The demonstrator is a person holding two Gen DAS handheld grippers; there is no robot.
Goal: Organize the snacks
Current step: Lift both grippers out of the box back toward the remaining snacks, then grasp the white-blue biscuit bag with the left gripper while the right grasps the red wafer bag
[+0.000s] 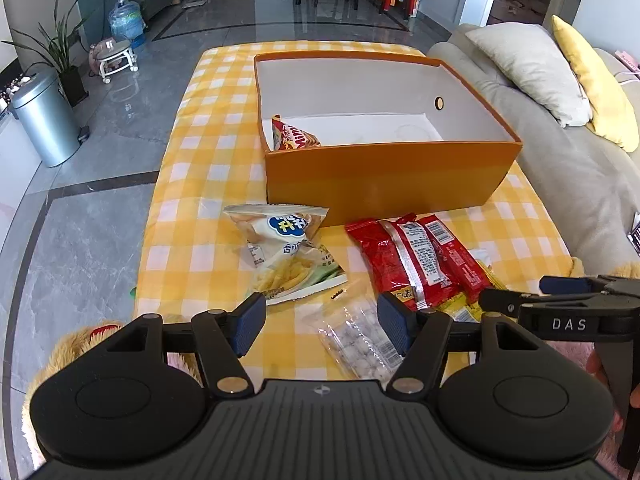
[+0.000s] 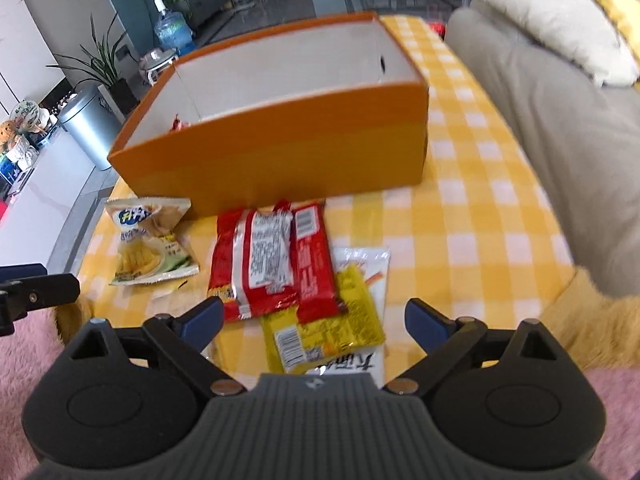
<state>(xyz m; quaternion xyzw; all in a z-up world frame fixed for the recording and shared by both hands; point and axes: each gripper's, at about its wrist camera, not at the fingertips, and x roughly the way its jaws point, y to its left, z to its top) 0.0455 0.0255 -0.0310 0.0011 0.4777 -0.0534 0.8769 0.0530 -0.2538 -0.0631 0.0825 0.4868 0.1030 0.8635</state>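
Left tongs spread wide, blue pads clamping nothing, poised above clear plastic bag of small pale round sweets lying flat on table under yellow-and-white checked cloth. Just beyond, pale crinkled bag of potato sticks with blue logo, its top edge close to front wall of open orange cardboard box with white lining. Right of that bag, glossy red packet with silver back seam and barcode label, face down, also reaching nearly to box front. One red-and-yellow snack packet already inside box, leaning in near left corner. Round hole in right box wall.

Right tongs likewise released and gripping nothing, seen at far right edge of left-wrist view, hovering over overlapping stack: red packet on top, yellow foil packet with barcode partly under it, flat white packet with black printed characters beneath both. Potato-stick bag off to left in right-wrist view, box behind, slightly blurred.

Around table: beige sofa with cream cushion and yellow cushion at right, grey tiled floor, silver lidded bin, potted plant, blue water jug farther left.
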